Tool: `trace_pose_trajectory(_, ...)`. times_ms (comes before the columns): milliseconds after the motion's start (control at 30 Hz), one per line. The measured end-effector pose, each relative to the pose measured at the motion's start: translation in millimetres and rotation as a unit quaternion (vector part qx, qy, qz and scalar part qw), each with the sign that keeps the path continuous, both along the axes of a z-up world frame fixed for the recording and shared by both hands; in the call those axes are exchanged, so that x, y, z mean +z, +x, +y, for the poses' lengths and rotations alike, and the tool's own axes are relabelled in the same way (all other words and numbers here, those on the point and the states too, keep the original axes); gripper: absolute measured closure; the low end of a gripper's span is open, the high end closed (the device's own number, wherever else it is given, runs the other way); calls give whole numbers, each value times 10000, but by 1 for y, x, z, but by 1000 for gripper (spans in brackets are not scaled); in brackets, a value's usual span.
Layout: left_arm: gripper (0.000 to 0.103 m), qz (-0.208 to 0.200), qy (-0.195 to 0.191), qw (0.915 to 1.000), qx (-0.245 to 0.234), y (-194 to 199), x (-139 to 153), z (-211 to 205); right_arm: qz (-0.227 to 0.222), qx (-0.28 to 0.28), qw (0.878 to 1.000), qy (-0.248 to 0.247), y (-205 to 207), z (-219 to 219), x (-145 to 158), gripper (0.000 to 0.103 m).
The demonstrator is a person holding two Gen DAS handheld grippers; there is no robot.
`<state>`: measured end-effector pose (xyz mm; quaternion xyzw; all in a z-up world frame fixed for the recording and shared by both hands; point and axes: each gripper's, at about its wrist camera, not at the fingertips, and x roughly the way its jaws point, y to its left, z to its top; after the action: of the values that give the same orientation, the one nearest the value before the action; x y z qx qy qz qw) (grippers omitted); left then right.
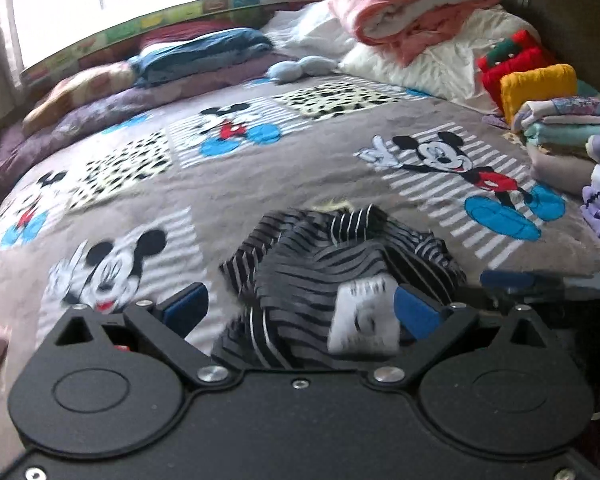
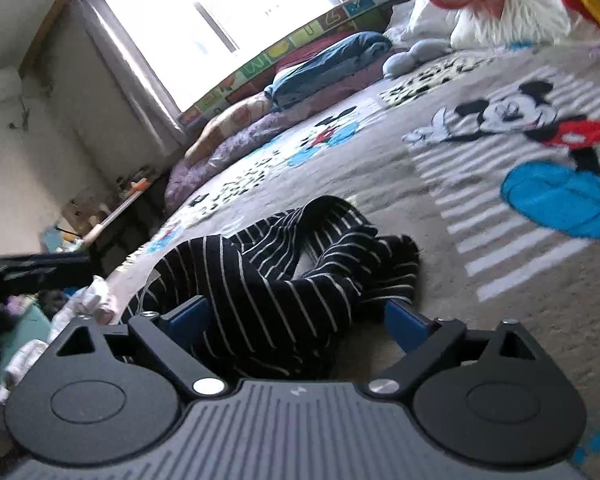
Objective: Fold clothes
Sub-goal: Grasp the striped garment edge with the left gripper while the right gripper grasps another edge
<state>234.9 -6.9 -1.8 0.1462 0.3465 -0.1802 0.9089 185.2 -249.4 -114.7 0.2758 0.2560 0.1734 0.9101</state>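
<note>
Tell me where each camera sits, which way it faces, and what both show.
Left wrist: sits on the left hand-held gripper, facing across the bed toward the headboard; its open blue fingers flank the crumpled striped garment; folded clothes at right.
Right wrist: sits on the right hand-held gripper, low and tilted, facing toward the window; open fingers around the same garment.
Shared: the striped garment, cartoon blanket, blue pillow.

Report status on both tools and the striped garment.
Left tool open, right tool open, both straddling the striped garment. Garment crumpled on the blanket, unfolded. Nothing in the way.
</note>
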Motion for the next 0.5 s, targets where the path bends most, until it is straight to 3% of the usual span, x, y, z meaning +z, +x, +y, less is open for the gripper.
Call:
trace_pose_trajectory(133,25,102,178,9991,-361,38,-6,-4,-164,152,9997,-4,4,1,-1,13)
trace_pose_trajectory(267,31,213,350,9966,-713,76,-13,-9,-190,205,9996,71,8,0,-6,13)
trace_pose_trajectory(433,52,344,638,9903,-1183,112,-26,-23,-184,192,9996,132,12,-1,-15,17)
trace_pose_trajectory(500,56,385,797,9856,-1437,124,-32,-28,-177,170,9996,163,14,-2,-18,19)
